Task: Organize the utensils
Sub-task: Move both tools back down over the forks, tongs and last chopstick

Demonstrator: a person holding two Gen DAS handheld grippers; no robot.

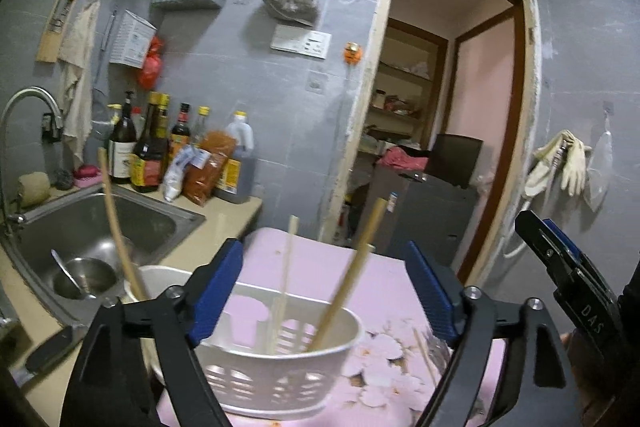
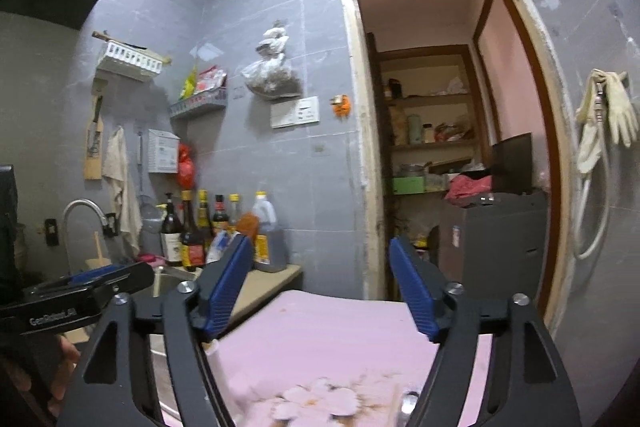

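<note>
Directly below open left hand-held gripper (image 1: 324,291): utensil basket (image 1: 280,379), chopsticks (image 1: 344,287) inside.

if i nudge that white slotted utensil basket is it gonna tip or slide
The white basket looks like thin slotted plastic, so probably light and likely to slide on the pink cloth. The chopsticks lean tall above its rim, so a push may shift them and tip it.

right hand-held gripper (image 2: 322,287) open, empty | over pink floral cloth (image 2: 320,339) | bottles (image 2: 200,227) behind

Grey tiled wall (image 2: 256,7), open doorway (image 2: 440,107) (shelves (image 2: 432,99) beyond).
</note>
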